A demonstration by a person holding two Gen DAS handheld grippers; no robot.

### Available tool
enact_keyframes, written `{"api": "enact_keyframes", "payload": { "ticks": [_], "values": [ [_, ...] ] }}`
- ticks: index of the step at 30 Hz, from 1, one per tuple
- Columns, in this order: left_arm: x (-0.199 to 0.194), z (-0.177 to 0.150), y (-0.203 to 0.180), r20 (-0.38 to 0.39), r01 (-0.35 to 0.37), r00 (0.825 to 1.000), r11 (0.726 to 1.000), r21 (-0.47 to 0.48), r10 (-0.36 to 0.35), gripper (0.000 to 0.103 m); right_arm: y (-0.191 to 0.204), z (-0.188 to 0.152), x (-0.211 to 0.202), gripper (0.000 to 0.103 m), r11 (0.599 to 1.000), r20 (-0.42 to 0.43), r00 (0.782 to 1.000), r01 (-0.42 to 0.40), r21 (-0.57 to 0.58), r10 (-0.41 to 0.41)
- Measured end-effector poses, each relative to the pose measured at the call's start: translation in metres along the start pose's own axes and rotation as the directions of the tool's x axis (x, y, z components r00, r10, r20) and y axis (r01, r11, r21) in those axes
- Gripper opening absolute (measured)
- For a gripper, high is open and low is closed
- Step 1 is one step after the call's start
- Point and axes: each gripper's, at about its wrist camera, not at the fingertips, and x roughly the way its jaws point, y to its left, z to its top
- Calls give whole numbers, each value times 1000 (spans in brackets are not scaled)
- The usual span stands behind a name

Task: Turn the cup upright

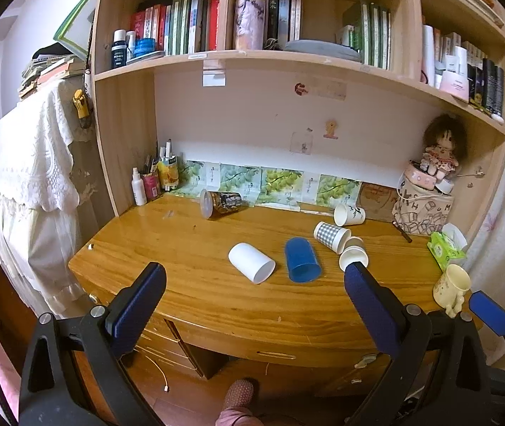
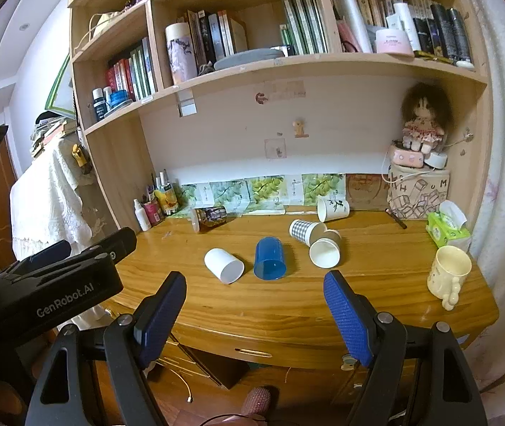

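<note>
Both spread wide and holding nothing: left gripper (image 1: 254,277) and right gripper (image 2: 254,285), hovering short of the desk (image 2: 288,305) front edge. Ahead on the desk, 6 cups on their sides, nearest the white cup (image 2: 224,265) and blue cup (image 2: 270,258), side by side, long axes running front to back, open mouths facing the grippers. Roughly centred between the right gripper's fingers (image 2: 346,316), so probably nearer that hand, though close to call.
</note>
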Motion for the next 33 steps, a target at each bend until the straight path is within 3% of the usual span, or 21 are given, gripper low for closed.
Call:
{"api": "enact_keyframes", "payload": {
  "ticks": [15,26,33],
  "values": [
    [76,30,10,-76,-37,996,999,-6,37,101,-8,25,83,80,995,-135,987,-77,66,85],
    [139,62,12,-122,-17,992,999,34,21,101,-16,51,158,80,986,-217,968,-97,136,125],
    [183,81,13,-195,47,980,996,81,-30,101,-26,62,199,80,974,-269,954,-73,216,132]
  ]
}}
